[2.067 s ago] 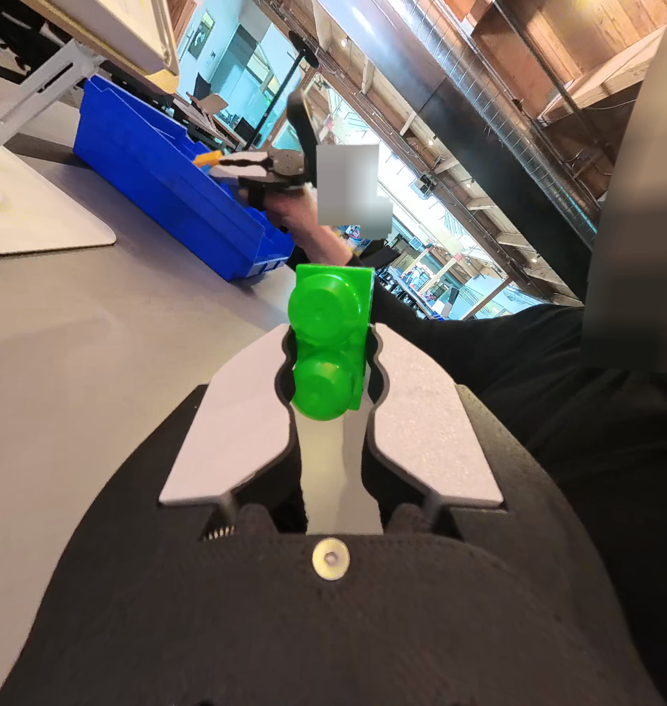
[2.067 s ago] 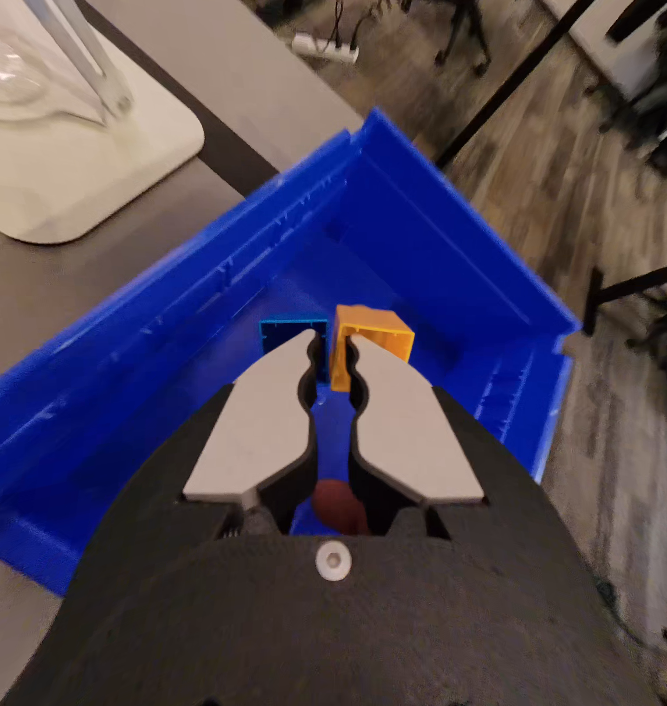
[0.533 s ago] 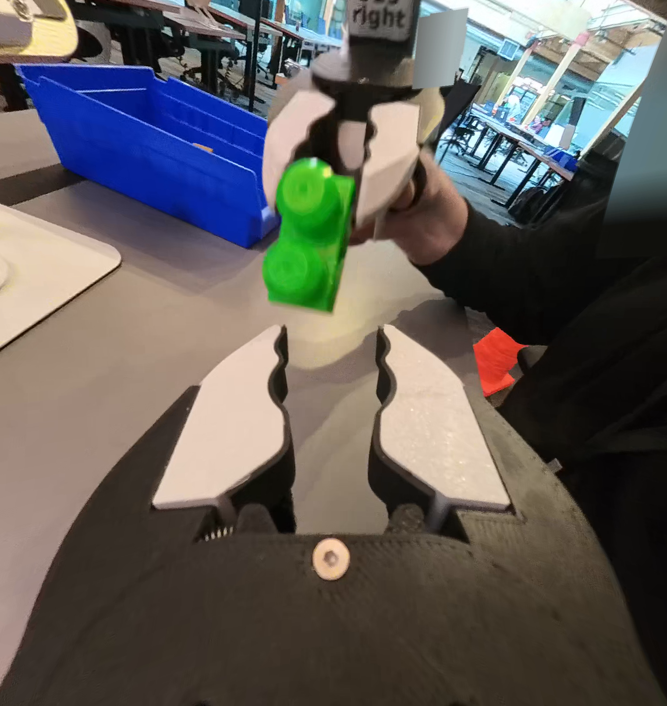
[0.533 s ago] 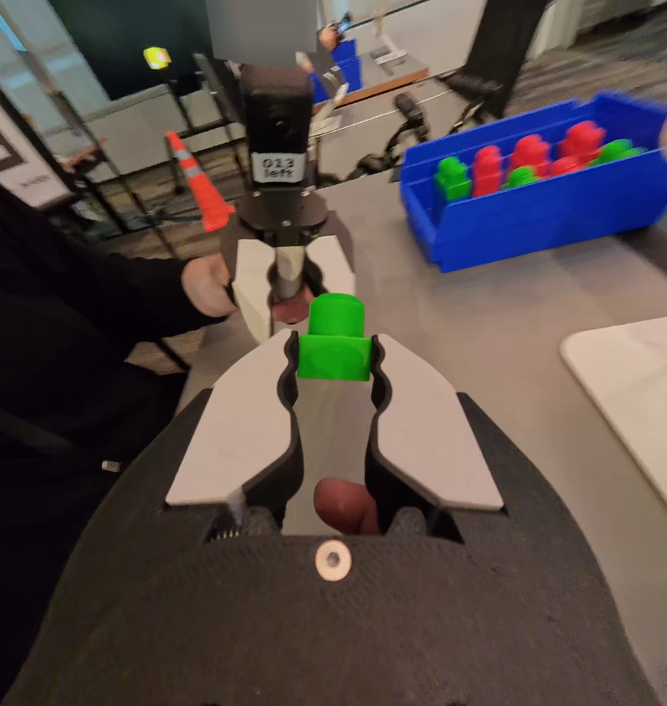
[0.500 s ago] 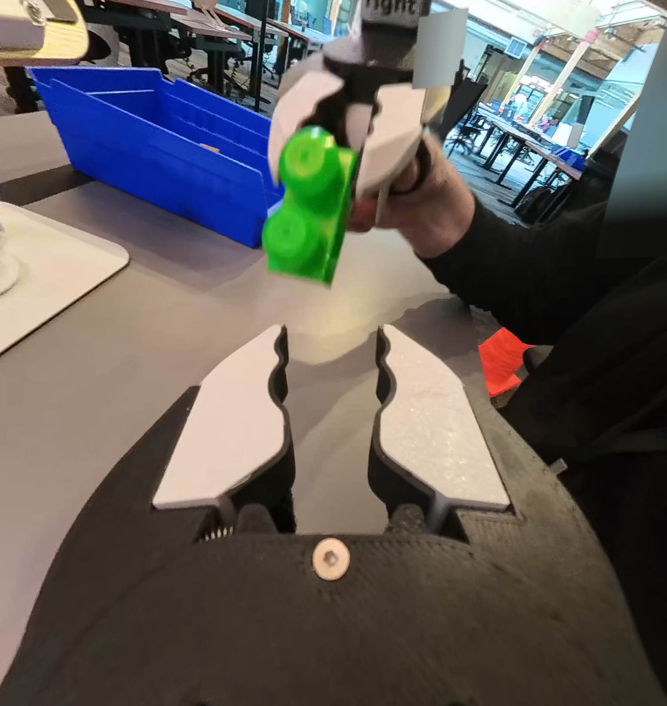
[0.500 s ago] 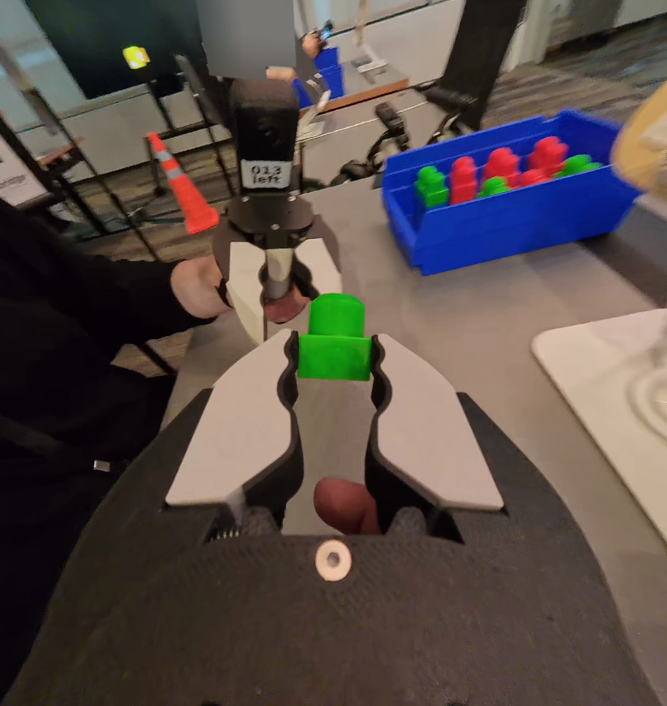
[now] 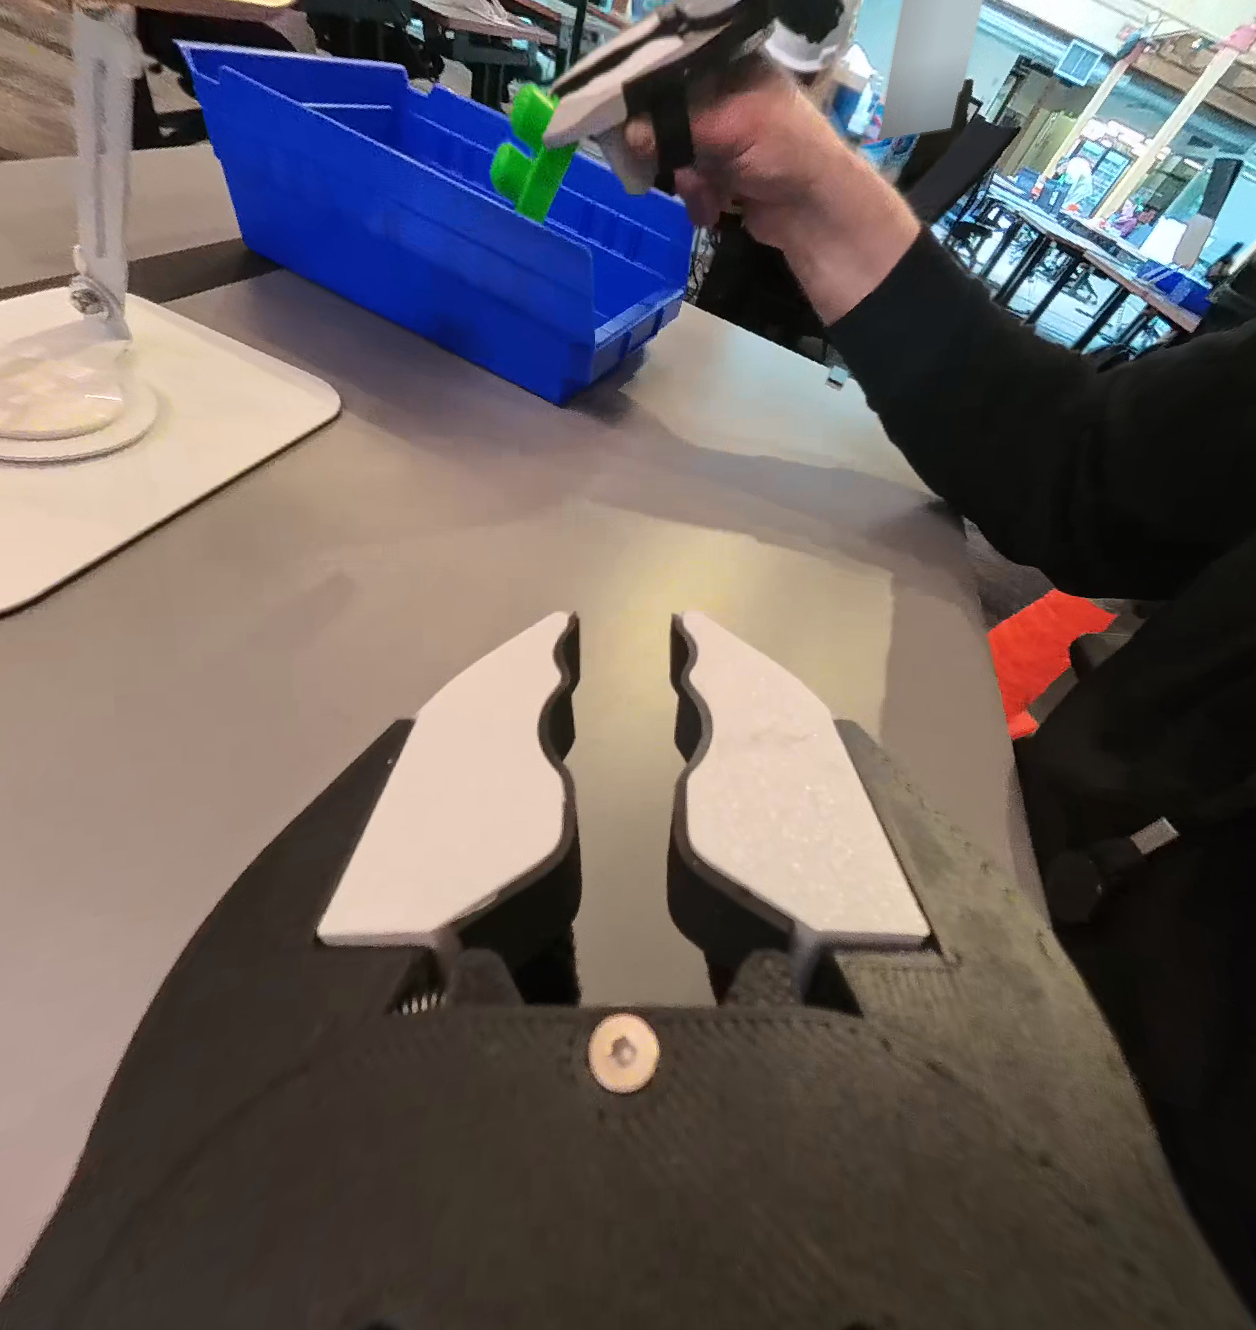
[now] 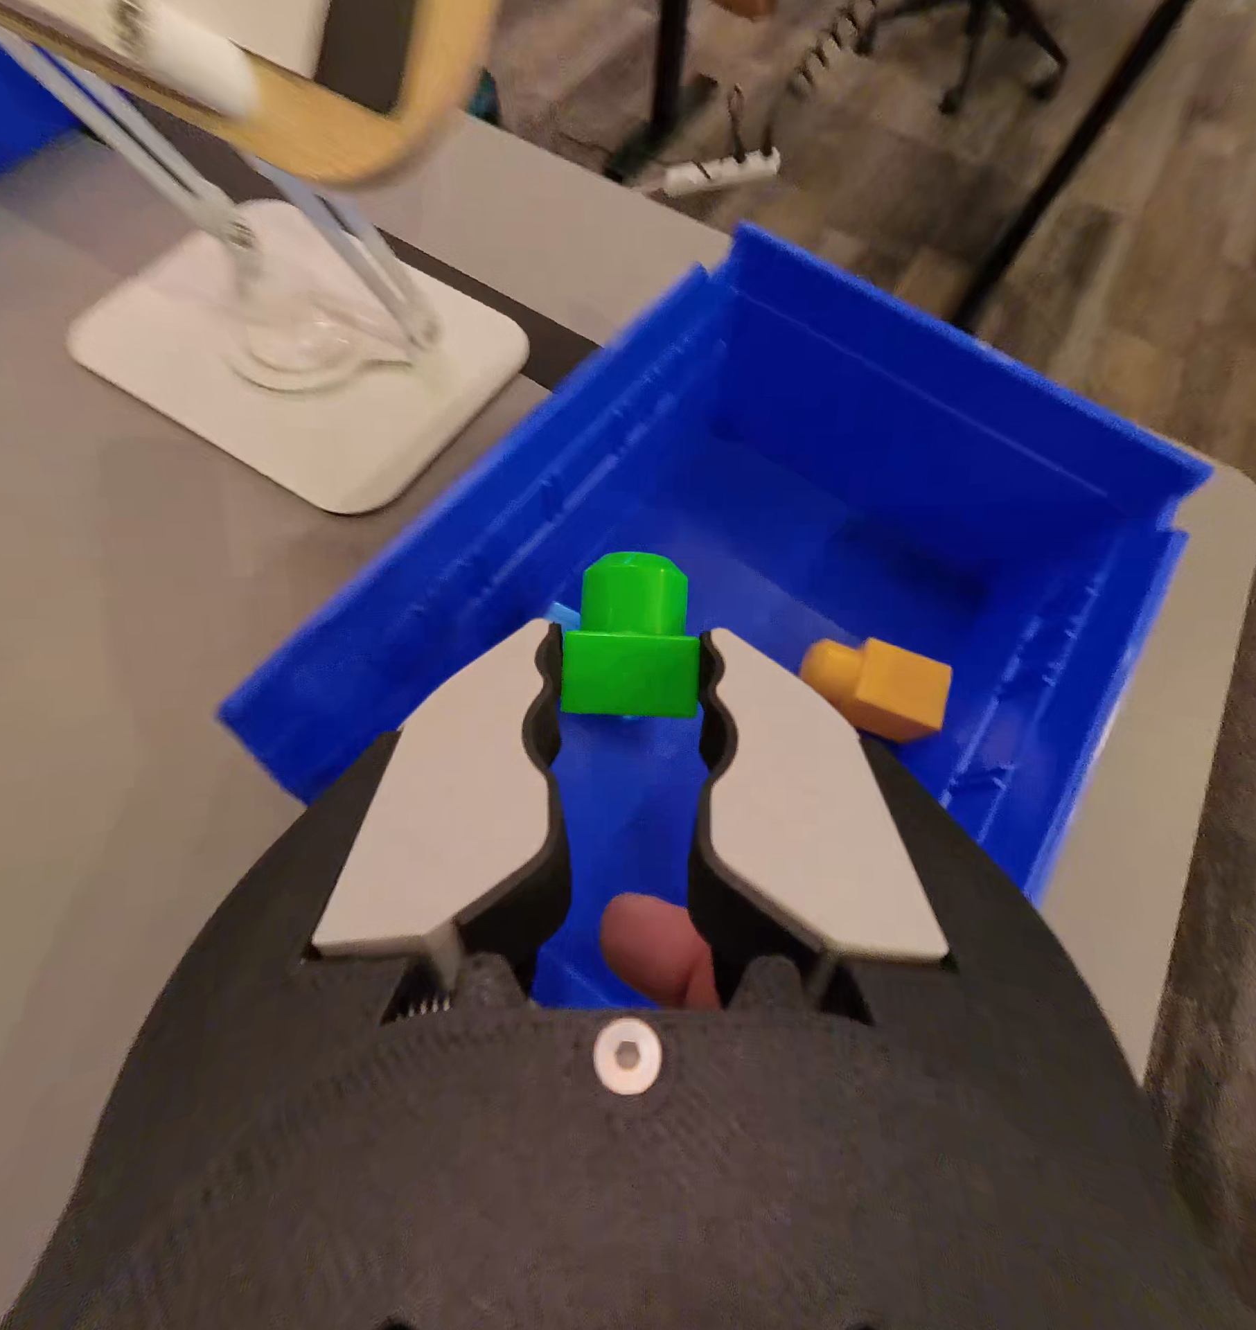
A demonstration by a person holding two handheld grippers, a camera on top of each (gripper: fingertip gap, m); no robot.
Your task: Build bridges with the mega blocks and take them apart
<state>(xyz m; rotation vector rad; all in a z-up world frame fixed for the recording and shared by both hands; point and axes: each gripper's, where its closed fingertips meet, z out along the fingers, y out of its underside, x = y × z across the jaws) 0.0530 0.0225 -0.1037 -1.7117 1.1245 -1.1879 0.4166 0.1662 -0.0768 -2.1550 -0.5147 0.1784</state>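
- My right tool is clenched on a green block, both pads pressed against its sides, stud pointing away from me.
- I'm holding that block over the blue bin; an orange block lies on its side inside, to the right.
- My left tool is released, fingers apart with only bare grey bench between them.
- A white stand base sits on the bench beside the bin.

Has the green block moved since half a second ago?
Yes. In the left wrist view the green block, gripped by the right tongs, has gone from over the table before the blue bin to above it.
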